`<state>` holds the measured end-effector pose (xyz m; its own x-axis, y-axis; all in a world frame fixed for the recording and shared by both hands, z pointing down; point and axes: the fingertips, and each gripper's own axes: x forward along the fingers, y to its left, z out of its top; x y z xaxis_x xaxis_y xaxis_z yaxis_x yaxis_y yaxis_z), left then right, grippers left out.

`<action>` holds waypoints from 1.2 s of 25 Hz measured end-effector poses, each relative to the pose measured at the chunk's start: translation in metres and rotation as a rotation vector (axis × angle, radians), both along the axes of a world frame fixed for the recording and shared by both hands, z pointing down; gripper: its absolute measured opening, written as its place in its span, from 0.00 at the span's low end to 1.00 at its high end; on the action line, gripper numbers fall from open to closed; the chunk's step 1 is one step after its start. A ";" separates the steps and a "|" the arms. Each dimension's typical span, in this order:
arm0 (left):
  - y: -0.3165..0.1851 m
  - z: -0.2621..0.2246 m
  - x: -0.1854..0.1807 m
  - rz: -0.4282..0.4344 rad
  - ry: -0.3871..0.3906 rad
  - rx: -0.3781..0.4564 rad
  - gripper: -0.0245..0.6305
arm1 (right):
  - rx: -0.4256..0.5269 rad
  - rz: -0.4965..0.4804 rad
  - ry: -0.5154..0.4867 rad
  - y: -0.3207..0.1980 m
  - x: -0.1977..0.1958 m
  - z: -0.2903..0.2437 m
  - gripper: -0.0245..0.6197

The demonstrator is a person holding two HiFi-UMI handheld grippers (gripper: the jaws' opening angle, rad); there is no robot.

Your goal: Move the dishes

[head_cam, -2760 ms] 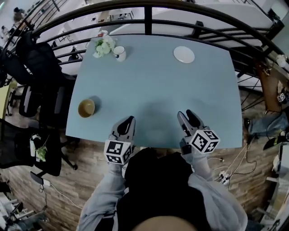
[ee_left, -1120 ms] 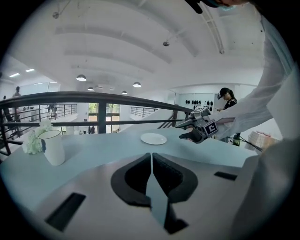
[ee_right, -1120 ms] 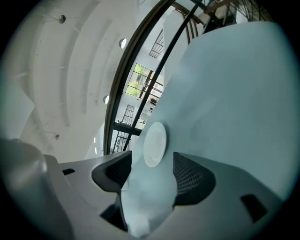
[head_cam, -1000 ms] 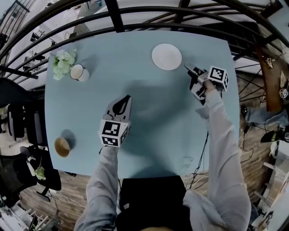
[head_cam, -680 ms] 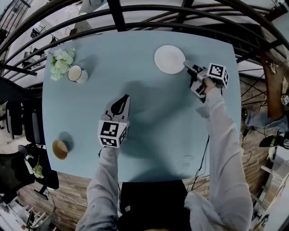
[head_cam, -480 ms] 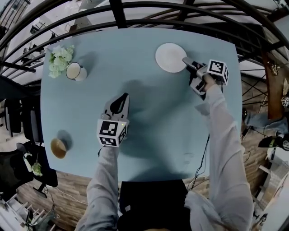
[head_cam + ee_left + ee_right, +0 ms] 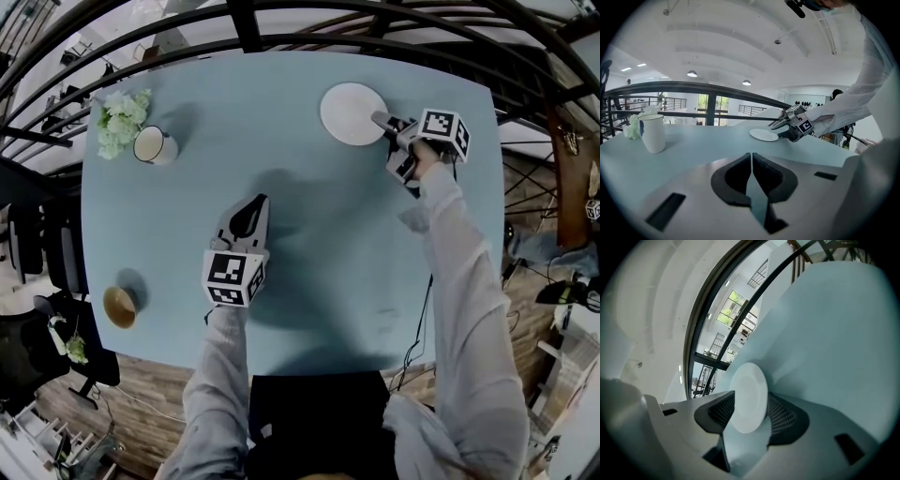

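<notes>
Dishes sit scattered across the blue table, none lifted yet. Closest in, the left gripper hangs low over the middle of the table, jaws pressed together with nothing between them. It looks parked there, out of the other arm's way. Off to its left, by the near edge, stands a brown bowl, well apart from either tool.

Now further out: the right gripper is stretched to the far side at full arm's reach, rolled onto its side so one jaw rides above the white plate and the other runs low beside the tabletop. That roll makes sense, since a flat plate can only be taken by its rim. The jaws stand about half open and have just been closing, with the plate's near rim between them. I judge the pads are not clamped yet, and the plate lies flat on the table.

Far off to the left of both grippers, a white mug stands just beside a bunch of flowers. Beyond the plate runs the dark railing.
</notes>
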<state>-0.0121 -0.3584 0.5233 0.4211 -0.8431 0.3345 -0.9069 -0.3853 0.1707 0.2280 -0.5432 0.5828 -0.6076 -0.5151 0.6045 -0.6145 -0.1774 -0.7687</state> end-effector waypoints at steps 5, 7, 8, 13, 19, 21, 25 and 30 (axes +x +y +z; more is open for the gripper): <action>0.003 0.003 0.003 0.001 -0.014 -0.009 0.07 | -0.029 0.072 0.029 0.005 0.011 0.015 0.11; 0.005 0.003 0.001 -0.003 -0.020 -0.011 0.08 | -0.020 0.107 -0.024 0.005 0.014 0.015 0.10; 0.007 0.003 -0.001 -0.008 -0.022 -0.012 0.07 | -0.007 0.111 -0.033 0.006 0.014 0.014 0.09; 0.017 0.001 -0.009 -0.020 -0.030 -0.020 0.08 | 0.037 0.135 -0.103 0.008 0.010 0.009 0.08; 0.033 -0.007 -0.014 -0.002 -0.064 -0.010 0.07 | 0.091 0.189 -0.219 0.024 0.007 -0.016 0.06; 0.040 -0.011 -0.019 0.003 -0.062 -0.007 0.07 | 0.118 0.203 -0.236 0.032 0.005 -0.030 0.06; 0.054 -0.023 -0.024 0.033 -0.050 0.017 0.08 | 0.160 0.241 -0.258 0.056 0.004 -0.053 0.06; 0.084 -0.040 -0.039 0.097 -0.011 0.037 0.08 | 0.196 0.309 -0.308 0.105 -0.007 -0.080 0.06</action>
<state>-0.0509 -0.2742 0.4828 0.4981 -0.8104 0.3086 -0.8666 -0.4774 0.1452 0.2212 -0.4379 0.5028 -0.5435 -0.7863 0.2937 -0.2936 -0.1497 -0.9441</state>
